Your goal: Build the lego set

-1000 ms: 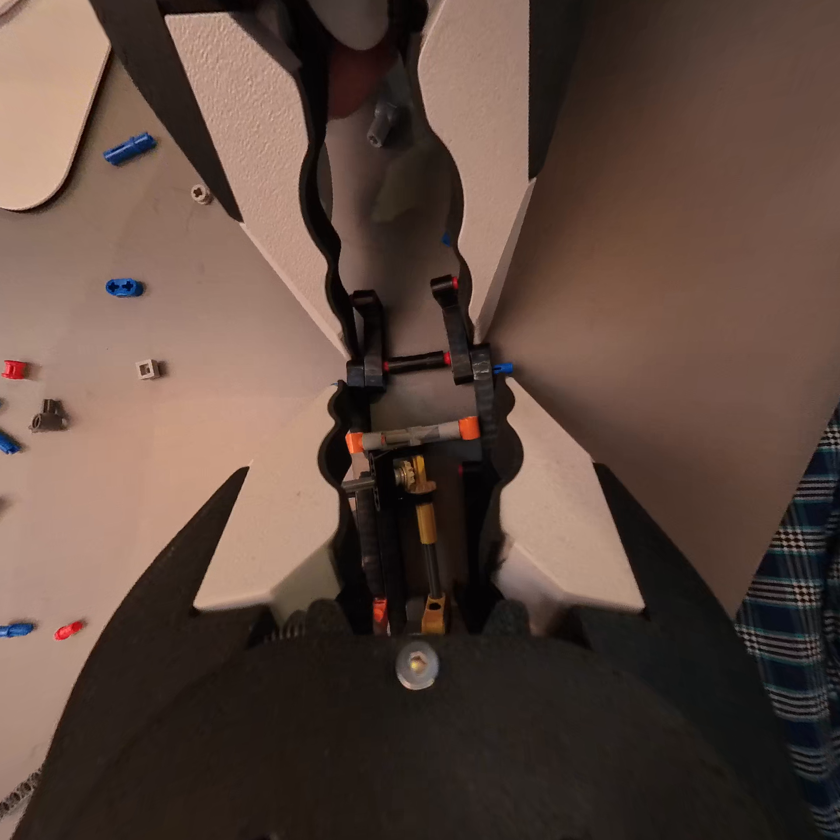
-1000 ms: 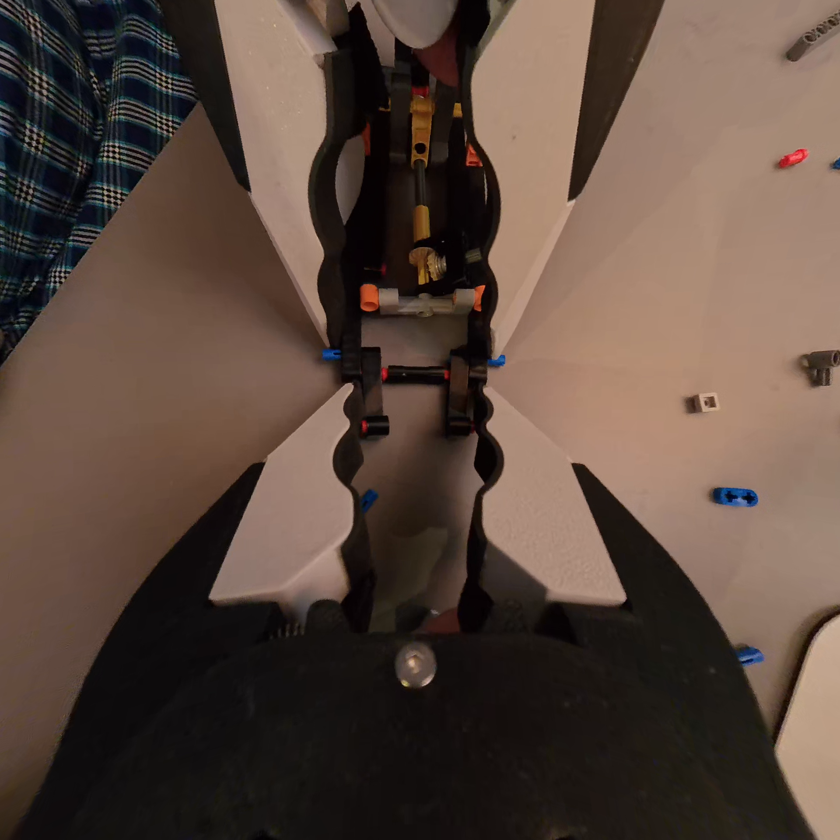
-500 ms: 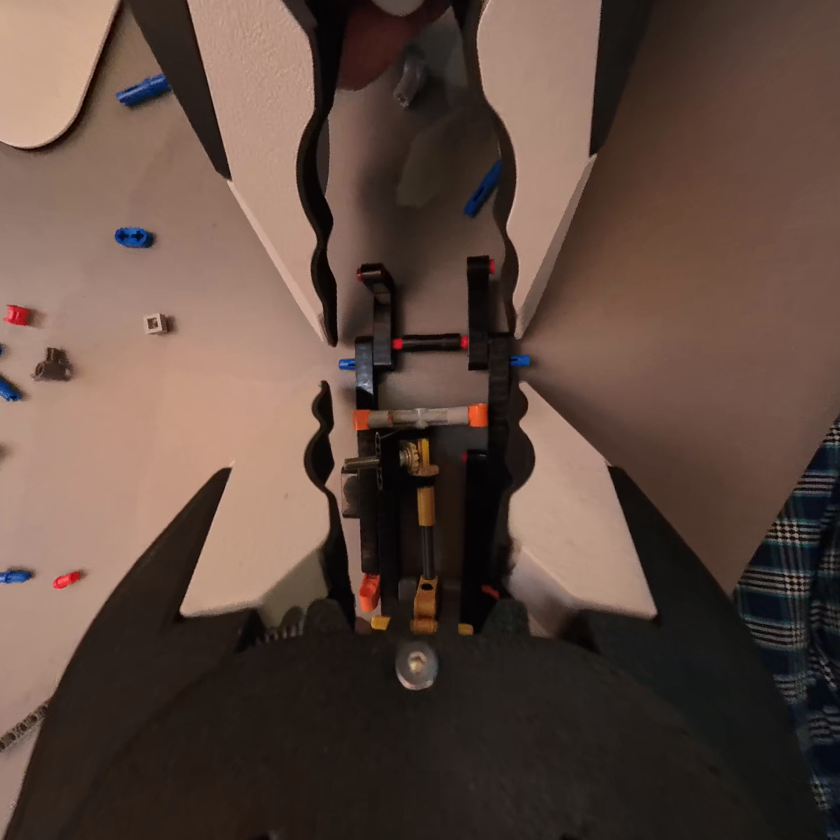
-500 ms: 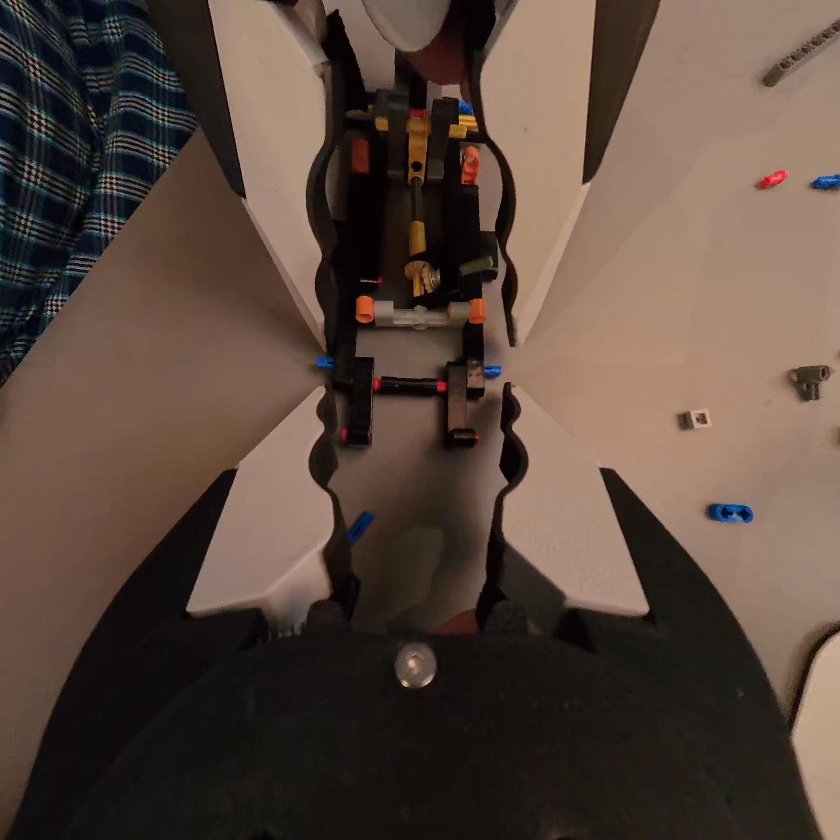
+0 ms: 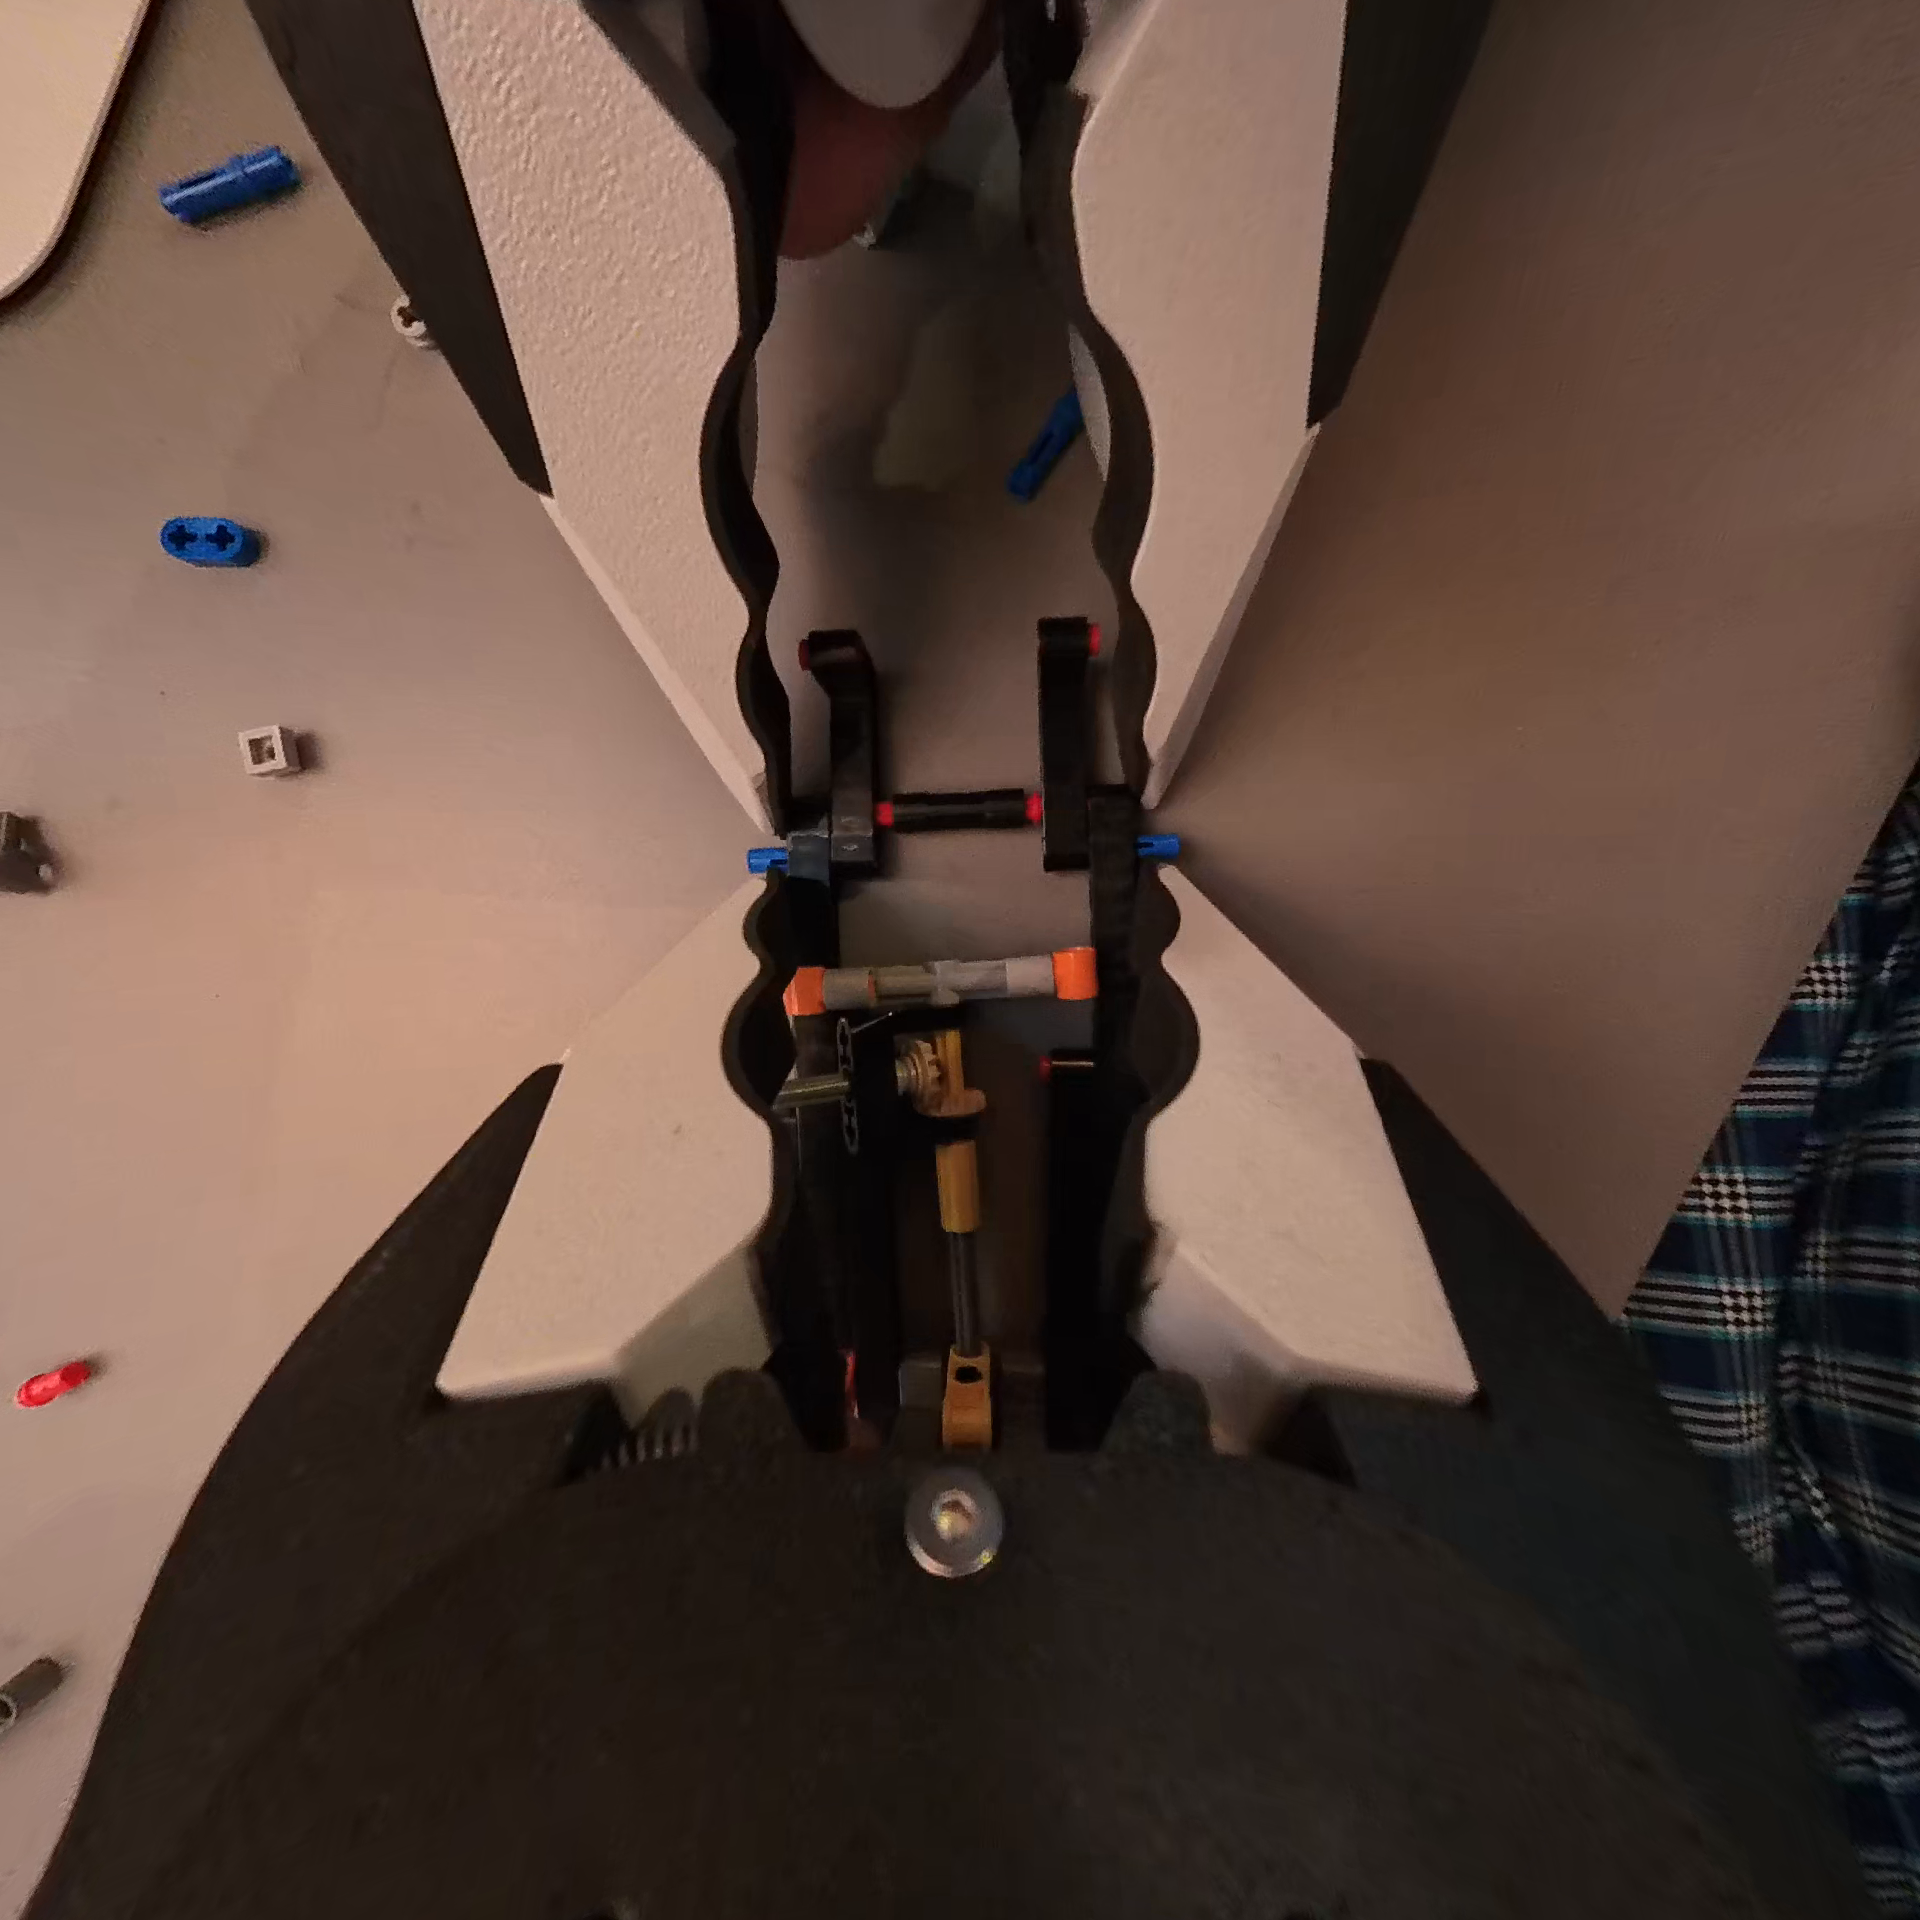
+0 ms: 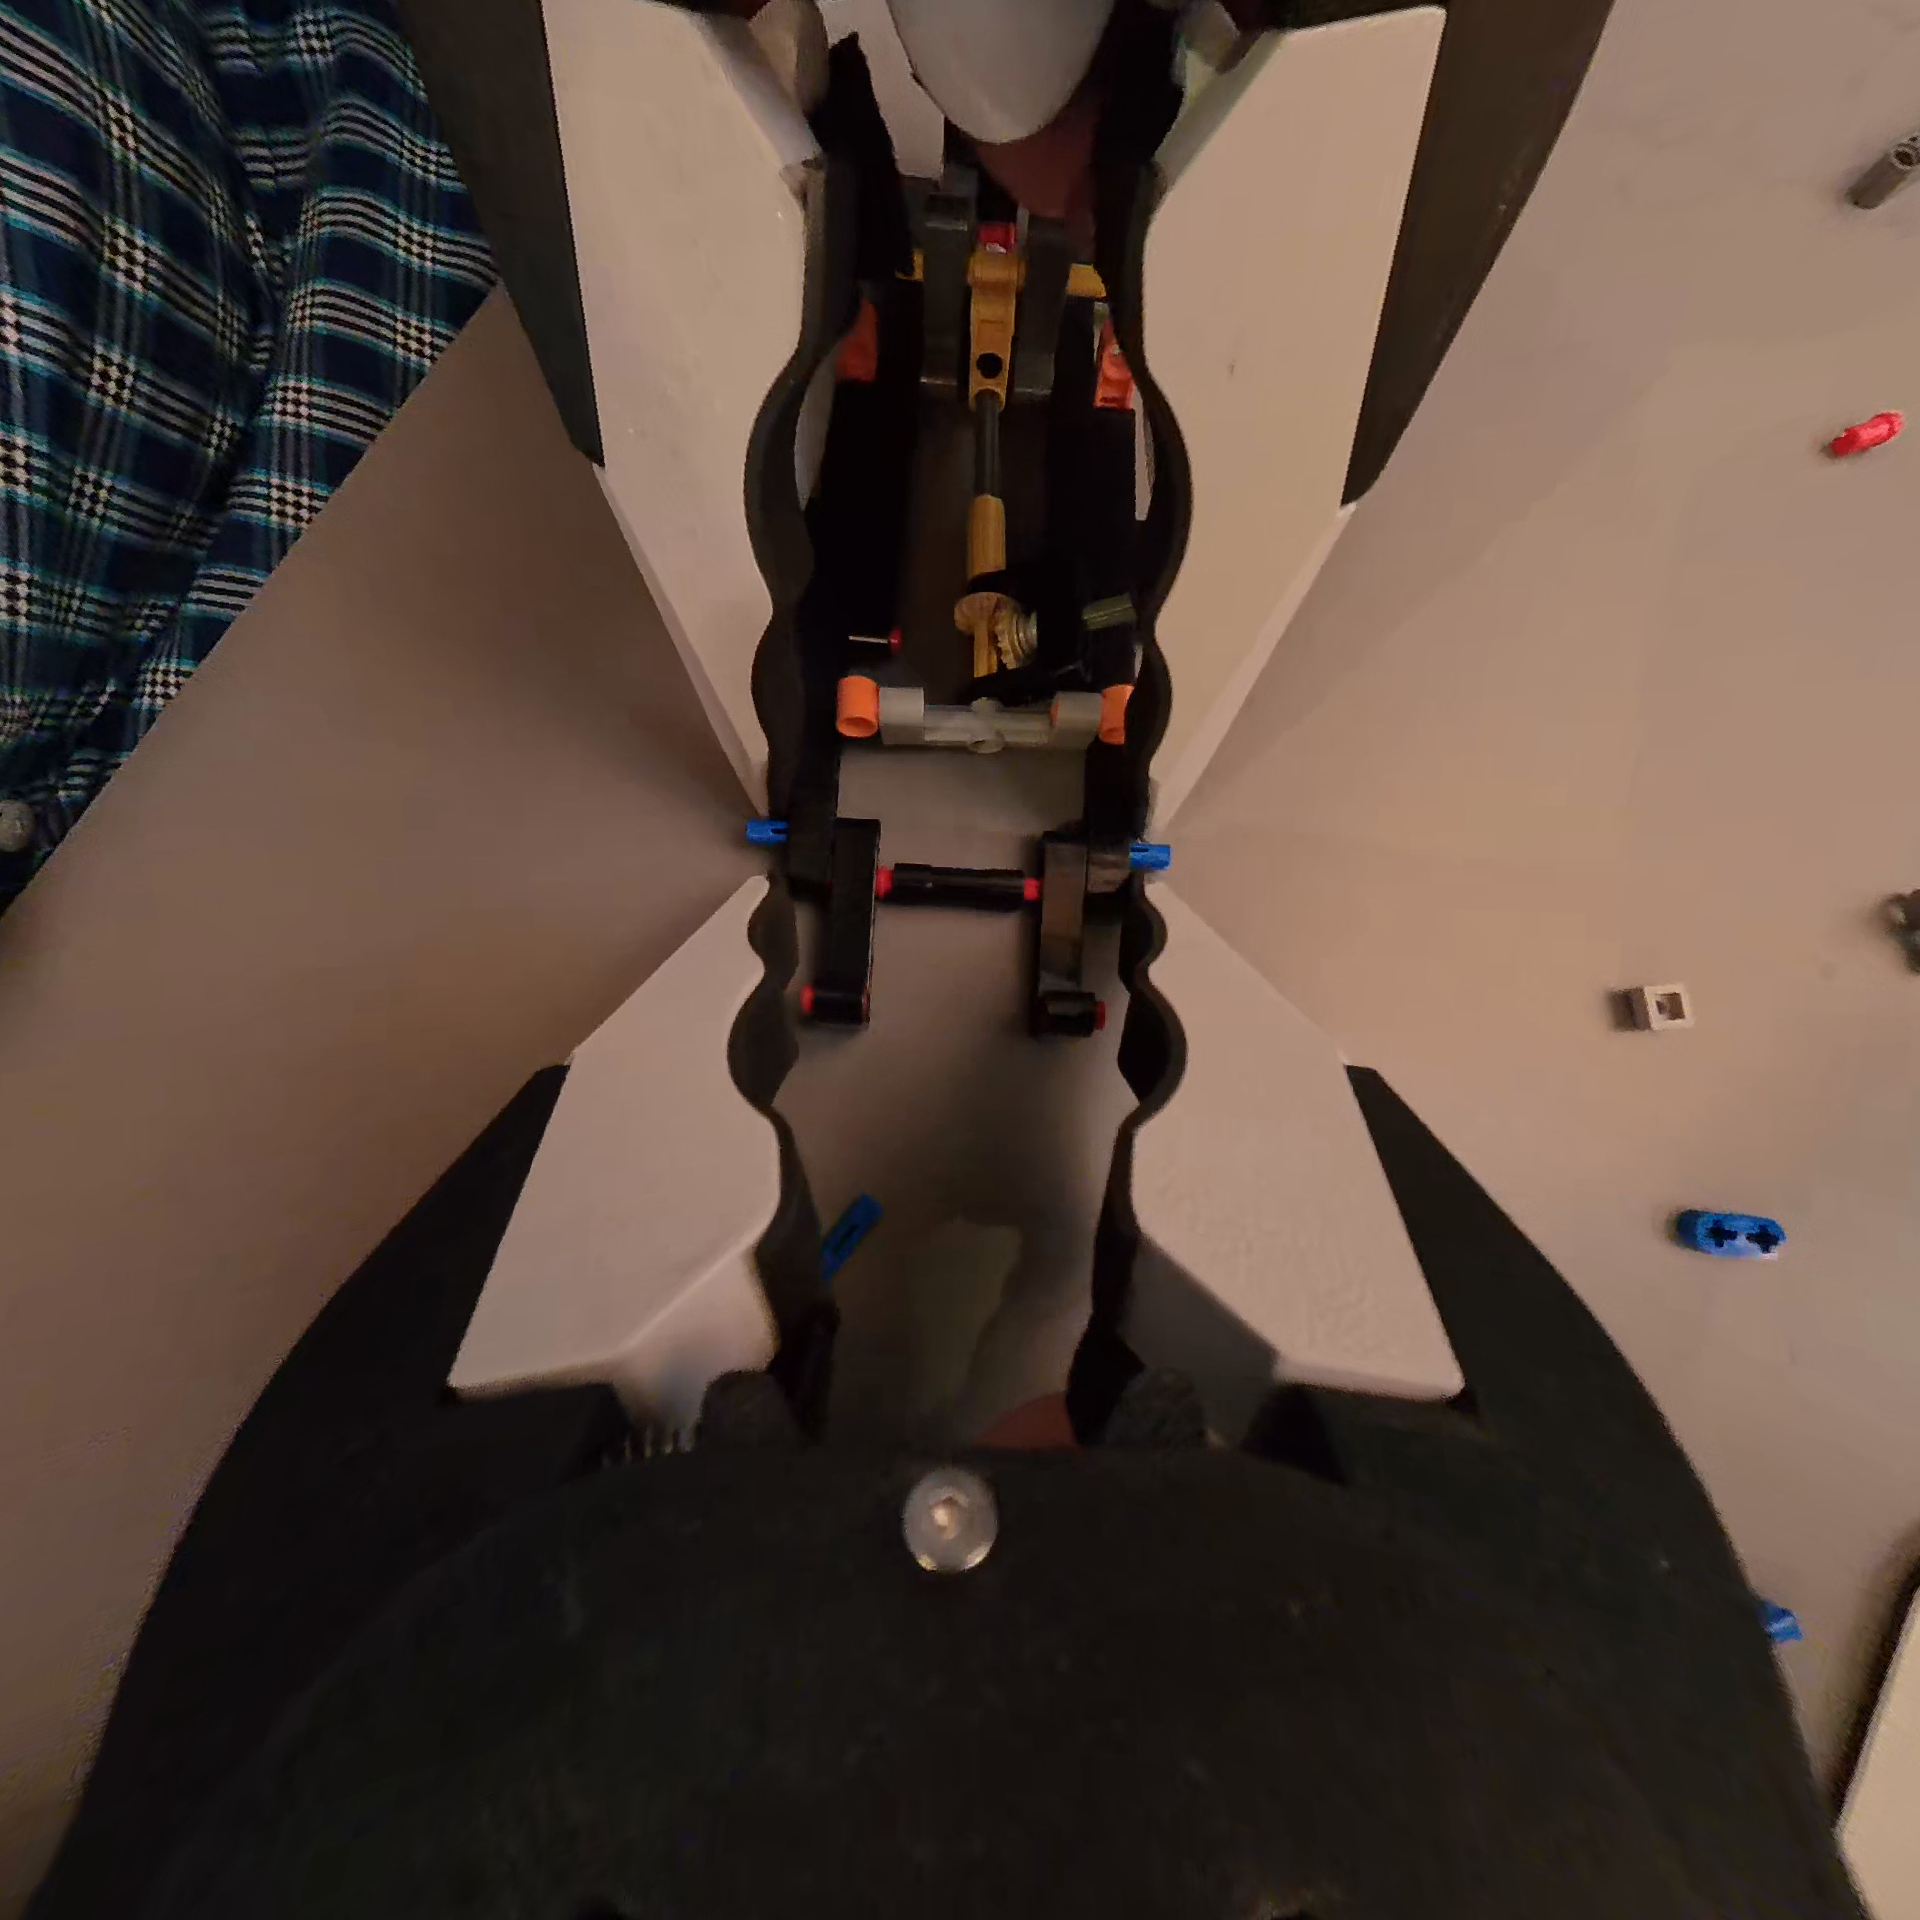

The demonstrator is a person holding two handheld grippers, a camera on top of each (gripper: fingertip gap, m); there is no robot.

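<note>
Both hand-held grippers, left (image 5: 956,862) and right (image 6: 951,883), are clenching the half-built black Lego frame (image 5: 951,997) at centre frame; loose pins (blue beam (image 5: 208,541) at left) are lying unused on the counter (image 5: 416,935)

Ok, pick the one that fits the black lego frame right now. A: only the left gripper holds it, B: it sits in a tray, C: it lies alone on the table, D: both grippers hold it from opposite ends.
D: the black lego frame sits between the left gripper fingers at one end and the right gripper fingers at the other.
</note>
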